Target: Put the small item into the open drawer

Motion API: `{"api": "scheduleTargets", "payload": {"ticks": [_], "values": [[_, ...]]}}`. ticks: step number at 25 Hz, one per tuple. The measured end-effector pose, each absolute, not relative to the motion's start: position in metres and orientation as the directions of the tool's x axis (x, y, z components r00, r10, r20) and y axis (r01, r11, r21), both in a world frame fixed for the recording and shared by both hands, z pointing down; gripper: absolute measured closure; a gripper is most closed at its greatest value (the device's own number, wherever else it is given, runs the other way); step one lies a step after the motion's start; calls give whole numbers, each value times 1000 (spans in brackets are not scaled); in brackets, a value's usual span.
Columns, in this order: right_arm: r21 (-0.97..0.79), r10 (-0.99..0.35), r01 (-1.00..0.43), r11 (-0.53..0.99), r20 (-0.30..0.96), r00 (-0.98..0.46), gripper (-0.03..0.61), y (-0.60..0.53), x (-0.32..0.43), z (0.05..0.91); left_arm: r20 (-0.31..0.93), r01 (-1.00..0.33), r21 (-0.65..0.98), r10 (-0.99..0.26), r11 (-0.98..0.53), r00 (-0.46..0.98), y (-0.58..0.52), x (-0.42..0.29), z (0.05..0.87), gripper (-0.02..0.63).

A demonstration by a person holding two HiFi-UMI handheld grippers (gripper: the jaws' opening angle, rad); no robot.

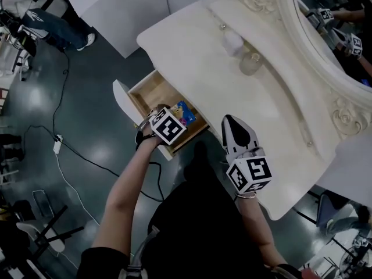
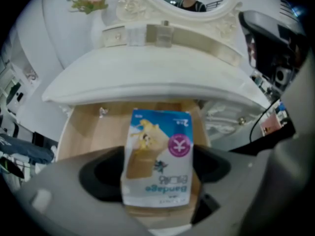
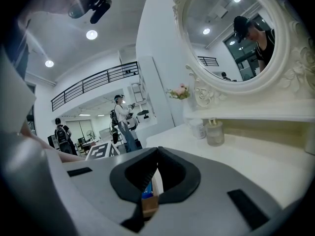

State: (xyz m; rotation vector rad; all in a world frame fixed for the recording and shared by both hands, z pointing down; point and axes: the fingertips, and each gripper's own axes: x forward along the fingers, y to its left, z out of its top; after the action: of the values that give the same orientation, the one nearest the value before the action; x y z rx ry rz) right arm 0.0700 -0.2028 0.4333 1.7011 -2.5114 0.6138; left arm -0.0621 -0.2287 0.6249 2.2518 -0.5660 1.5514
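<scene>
A blue-and-white bandage packet (image 2: pixel 157 156) stands between the jaws of my left gripper (image 2: pixel 156 168), which is shut on its two side edges. The packet (image 1: pixel 186 114) and the left gripper (image 1: pixel 176 115) are over the near right corner of the open wooden drawer (image 1: pixel 150 93); the drawer floor (image 2: pixel 88 132) shows behind the packet. I cannot tell if the packet touches the floor. My right gripper (image 1: pixel 234 122) hovers at the vanity's front edge, right of the drawer. In the right gripper view the right gripper (image 3: pixel 157 150) is shut, with nothing held.
The white vanity top (image 1: pixel 197 57) carries a glass jar (image 1: pixel 251 63) and a white bottle (image 1: pixel 232 41) near the back shelf, below an oval mirror (image 1: pixel 331 16). Cables (image 1: pixel 64 150) run over the dark floor at left, where a person (image 1: pixel 52 16) stands.
</scene>
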Motion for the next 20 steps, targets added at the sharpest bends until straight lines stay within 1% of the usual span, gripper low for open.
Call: {"api": "scheduleTargets", "payload": {"ticks": [10,14,20], "values": [[-308,-873,-895,322,270,-407,578,-203,71,440,947,-544,93,-94,-834,306,-239,-56,649,178],[-311,-867,-891,330,274,-417,578,-205,69,442,946,-533,115,-71,-839,315,-242,-46,661,178],[-314,-863,-890,331,281,-420,578,-210,66,443,960,-514,126,-26,-849,278,-237,-48,677,178]]}}
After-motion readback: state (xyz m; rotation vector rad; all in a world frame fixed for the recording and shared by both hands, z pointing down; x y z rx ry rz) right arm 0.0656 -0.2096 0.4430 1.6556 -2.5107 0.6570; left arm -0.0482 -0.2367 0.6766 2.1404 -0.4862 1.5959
